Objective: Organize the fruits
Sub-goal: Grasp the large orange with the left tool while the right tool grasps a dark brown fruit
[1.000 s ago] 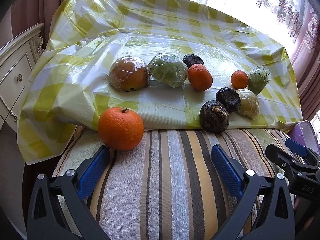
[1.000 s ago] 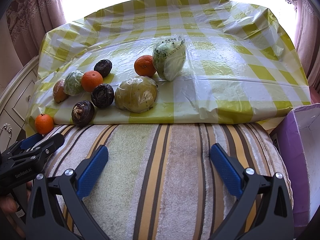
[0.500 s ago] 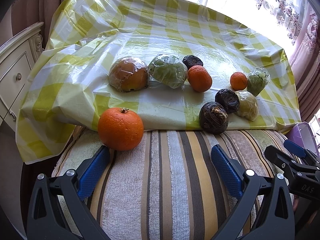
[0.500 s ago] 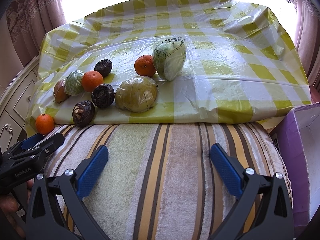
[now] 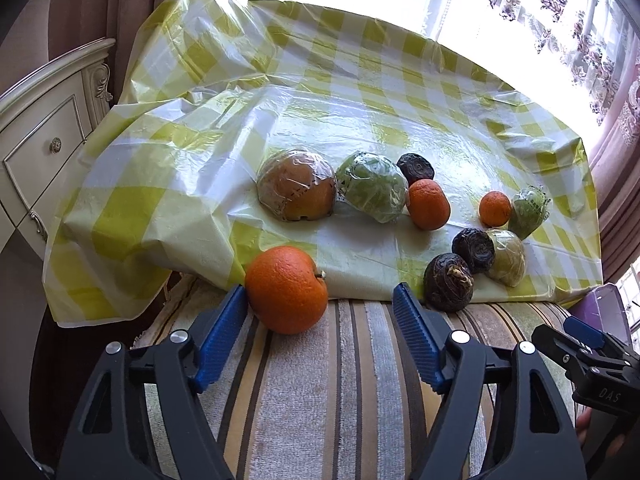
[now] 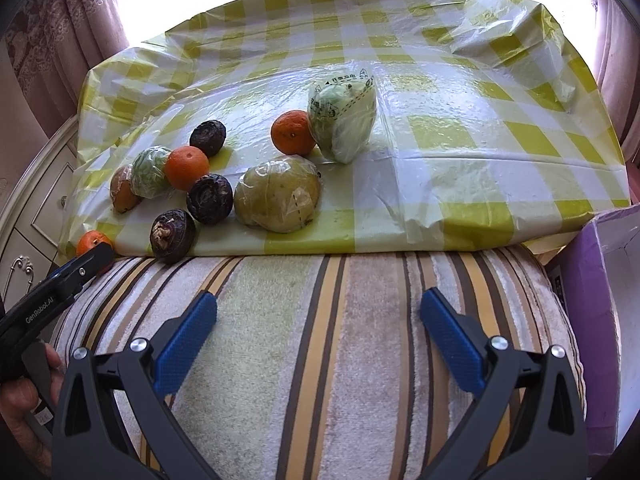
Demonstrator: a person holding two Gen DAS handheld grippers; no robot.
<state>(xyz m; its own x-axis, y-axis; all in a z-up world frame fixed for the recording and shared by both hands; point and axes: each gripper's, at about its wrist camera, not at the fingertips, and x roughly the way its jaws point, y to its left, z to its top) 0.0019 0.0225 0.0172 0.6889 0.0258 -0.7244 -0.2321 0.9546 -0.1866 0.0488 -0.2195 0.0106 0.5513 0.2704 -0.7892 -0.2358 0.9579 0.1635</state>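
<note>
The step in hand was judged to be the pickup of the large orange (image 5: 286, 290), which sat on the striped towel (image 5: 360, 380) at the front edge of the checked plastic cloth (image 5: 160, 184). The left gripper (image 5: 320, 316) stood with its fingers wide apart, the orange between them. The left finger (image 5: 220, 328) lay against or just beside the fruit; the right finger (image 5: 414, 332) stood clear of it. No grip had yet been made.

The next move would call for closing the fingers evenly on the orange, with light pressure, since the round fruit could roll off the soft towel.

The right gripper (image 6: 318, 324) hung over bare towel, fingers wide and holding nothing. The other fruits lay on the cloth: wrapped pieces (image 6: 278, 194), smaller oranges (image 6: 187, 168) and dark round fruits (image 6: 210, 199).

In the right wrist view, the large orange was mostly hidden behind the left gripper's finger. A purple box (image 6: 592, 280) was cut off at the frame edge; its contents could not be seen. Whether it was the destination could not be told.
</note>
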